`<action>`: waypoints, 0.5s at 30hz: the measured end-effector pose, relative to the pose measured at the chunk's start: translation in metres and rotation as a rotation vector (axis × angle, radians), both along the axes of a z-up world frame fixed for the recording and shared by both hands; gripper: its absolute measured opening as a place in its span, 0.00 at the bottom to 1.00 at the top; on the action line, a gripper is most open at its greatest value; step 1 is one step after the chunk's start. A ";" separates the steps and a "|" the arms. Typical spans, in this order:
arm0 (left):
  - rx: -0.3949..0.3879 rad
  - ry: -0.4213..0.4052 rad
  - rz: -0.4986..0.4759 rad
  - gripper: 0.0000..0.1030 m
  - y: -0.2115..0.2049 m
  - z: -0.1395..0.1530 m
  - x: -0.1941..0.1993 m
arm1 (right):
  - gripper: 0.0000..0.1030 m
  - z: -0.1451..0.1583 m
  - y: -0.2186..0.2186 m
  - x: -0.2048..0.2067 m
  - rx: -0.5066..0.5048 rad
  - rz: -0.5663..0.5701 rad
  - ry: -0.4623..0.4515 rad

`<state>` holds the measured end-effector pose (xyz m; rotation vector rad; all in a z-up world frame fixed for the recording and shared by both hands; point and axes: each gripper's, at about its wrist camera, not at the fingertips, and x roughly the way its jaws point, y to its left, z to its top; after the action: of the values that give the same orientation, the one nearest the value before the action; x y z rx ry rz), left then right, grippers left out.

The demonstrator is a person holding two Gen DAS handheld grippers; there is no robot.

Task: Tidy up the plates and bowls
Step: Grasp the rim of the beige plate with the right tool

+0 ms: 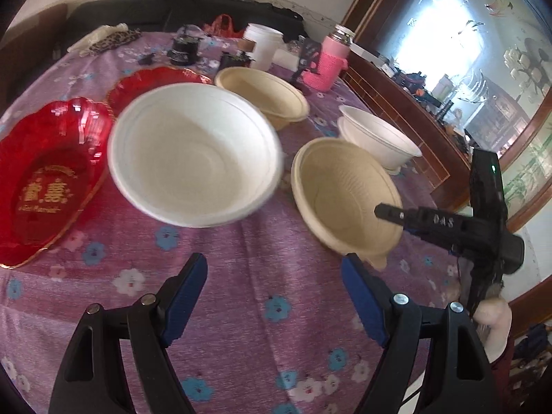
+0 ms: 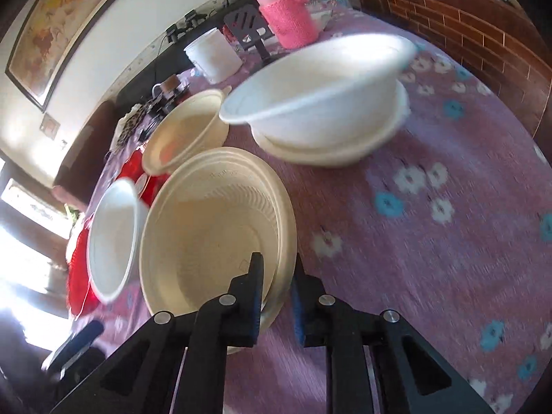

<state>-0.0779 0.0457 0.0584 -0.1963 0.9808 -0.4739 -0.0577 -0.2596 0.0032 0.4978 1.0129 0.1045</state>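
Note:
My left gripper (image 1: pixel 274 272) is open and empty above the purple flowered tablecloth (image 1: pixel 241 296), in front of a large white bowl (image 1: pixel 195 153). My right gripper (image 2: pixel 277 270) is shut on the rim of a beige bowl (image 2: pixel 214 227), tilting it; the same bowl (image 1: pixel 341 196) and the right gripper (image 1: pixel 390 212) show in the left wrist view. A second beige bowl (image 1: pixel 264 95) (image 2: pixel 188 129) sits behind. White bowls (image 1: pixel 377 138) (image 2: pixel 324 103) are stacked at the right. Two red heart-shaped plates (image 1: pixel 48 176) (image 1: pixel 151 81) lie at the left.
At the table's far side stand a pink-sleeved bottle (image 1: pixel 327 60) (image 2: pixel 284 13), a white tub (image 1: pixel 264 46) (image 2: pixel 214 55), a dark jar (image 1: pixel 184 48) and small clutter. A wooden cabinet (image 1: pixel 407 103) with a mirror runs along the right edge.

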 end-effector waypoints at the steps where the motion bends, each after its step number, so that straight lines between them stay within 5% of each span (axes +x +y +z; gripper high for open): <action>1: -0.004 0.015 -0.010 0.77 -0.007 -0.001 0.003 | 0.15 -0.001 -0.005 -0.006 0.001 0.000 0.008; 6: -0.024 0.108 -0.050 0.77 -0.045 -0.009 0.025 | 0.15 -0.011 -0.031 -0.020 0.044 -0.017 0.050; 10: 0.034 0.157 -0.079 0.72 -0.083 -0.019 0.046 | 0.15 -0.013 -0.038 -0.022 0.047 -0.022 0.052; 15: 0.082 0.255 -0.136 0.31 -0.111 -0.042 0.060 | 0.15 -0.015 -0.035 -0.020 0.045 -0.014 0.053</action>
<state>-0.0183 -0.0653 0.0161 -0.1182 1.2667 -0.5406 -0.0774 -0.2949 -0.0120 0.5507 1.0605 0.1019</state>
